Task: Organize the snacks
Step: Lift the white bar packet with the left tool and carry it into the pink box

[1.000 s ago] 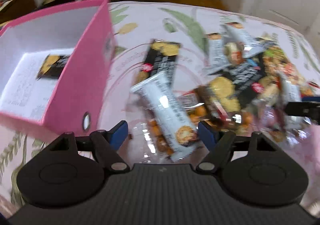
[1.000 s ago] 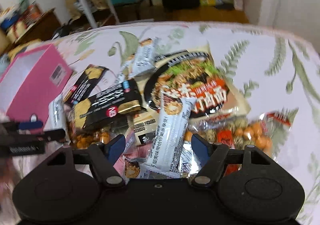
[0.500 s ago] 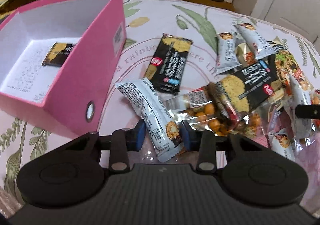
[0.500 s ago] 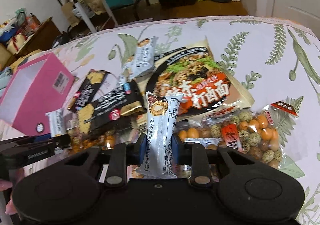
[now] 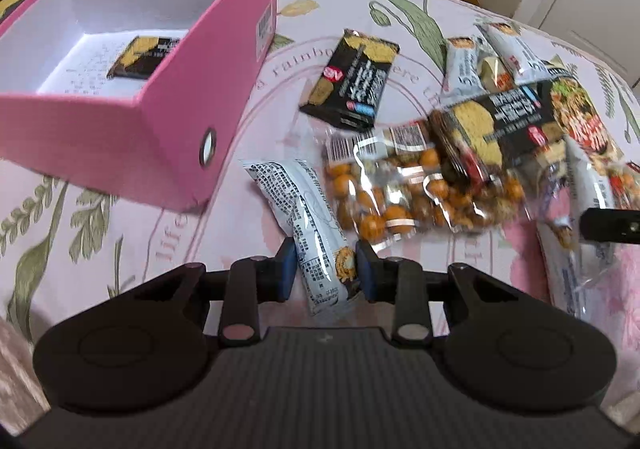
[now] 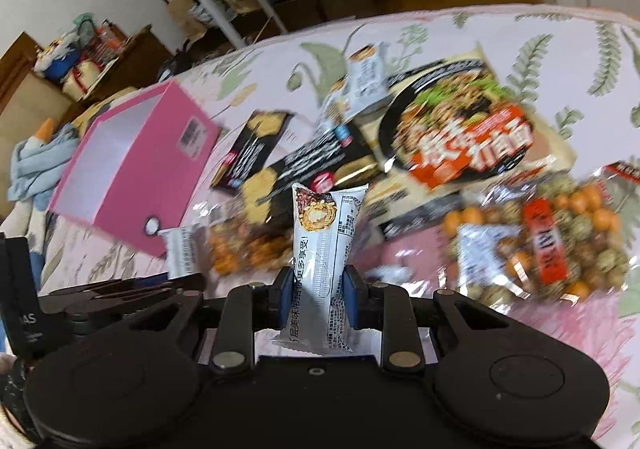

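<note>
Your left gripper has just been closing, and its blue pads now press both sides of a white snack bar that stretches away toward 11 o'clock over the flowered cloth. At 10 o'clock from that grip sits the pink box, open on top, with one dark cracker pack lying inside. A clear bag of nuts lies just beside the bar at 2 o'clock.

Your right gripper is clamped narrow on a second white bar, which stands up toward 12 o'clock. From there the box lies at 10 o'clock and a noodle packet at 1 o'clock.
</note>
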`<move>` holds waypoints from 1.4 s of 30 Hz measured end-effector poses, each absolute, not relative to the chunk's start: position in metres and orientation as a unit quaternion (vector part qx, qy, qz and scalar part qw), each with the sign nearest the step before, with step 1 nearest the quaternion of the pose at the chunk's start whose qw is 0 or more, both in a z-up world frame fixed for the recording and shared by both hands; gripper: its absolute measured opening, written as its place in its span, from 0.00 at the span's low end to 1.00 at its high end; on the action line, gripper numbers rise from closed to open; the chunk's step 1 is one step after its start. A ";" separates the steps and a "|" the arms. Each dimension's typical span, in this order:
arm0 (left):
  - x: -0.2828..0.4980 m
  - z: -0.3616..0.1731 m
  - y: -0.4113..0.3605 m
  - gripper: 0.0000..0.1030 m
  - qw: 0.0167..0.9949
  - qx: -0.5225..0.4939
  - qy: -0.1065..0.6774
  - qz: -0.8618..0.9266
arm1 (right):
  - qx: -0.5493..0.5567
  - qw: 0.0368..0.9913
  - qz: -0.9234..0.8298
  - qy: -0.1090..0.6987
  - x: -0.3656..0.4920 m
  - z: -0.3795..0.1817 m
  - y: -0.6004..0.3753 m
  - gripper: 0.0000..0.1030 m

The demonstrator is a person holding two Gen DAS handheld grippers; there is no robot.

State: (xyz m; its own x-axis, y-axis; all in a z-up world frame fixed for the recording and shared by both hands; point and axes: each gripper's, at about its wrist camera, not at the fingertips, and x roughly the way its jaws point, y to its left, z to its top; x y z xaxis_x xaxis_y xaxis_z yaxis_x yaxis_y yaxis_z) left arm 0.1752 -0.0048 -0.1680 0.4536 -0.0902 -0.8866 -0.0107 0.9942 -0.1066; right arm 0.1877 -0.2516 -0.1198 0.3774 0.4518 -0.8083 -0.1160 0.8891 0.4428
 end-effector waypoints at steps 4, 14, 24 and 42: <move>0.162 -0.165 -0.004 0.29 0.852 -0.054 0.520 -0.026 | 0.158 0.799 0.185 0.549 0.183 -0.125 -0.244 0.30; 0.127 -0.154 0.002 0.29 0.842 -0.073 0.532 -0.059 | 0.131 0.796 0.213 0.551 0.166 -0.120 -0.225 0.30; 0.086 -0.131 0.022 0.29 0.840 -0.088 0.530 -0.080 | 0.135 0.803 0.249 0.524 0.126 -0.094 -0.206 0.30; 0.084 -0.035 0.097 0.29 0.888 -0.090 0.445 -0.071 | 0.099 0.819 0.326 0.462 0.131 -0.003 -0.128 0.30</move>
State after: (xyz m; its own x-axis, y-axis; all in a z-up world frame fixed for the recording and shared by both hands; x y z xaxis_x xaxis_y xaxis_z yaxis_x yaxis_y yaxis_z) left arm 0.0839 0.0974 -0.0354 0.5932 -0.2056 -0.7783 0.0457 0.9739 -0.2224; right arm 0.1310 -0.1281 -0.0030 0.3617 0.6253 -0.6915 -0.4419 0.7681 0.4634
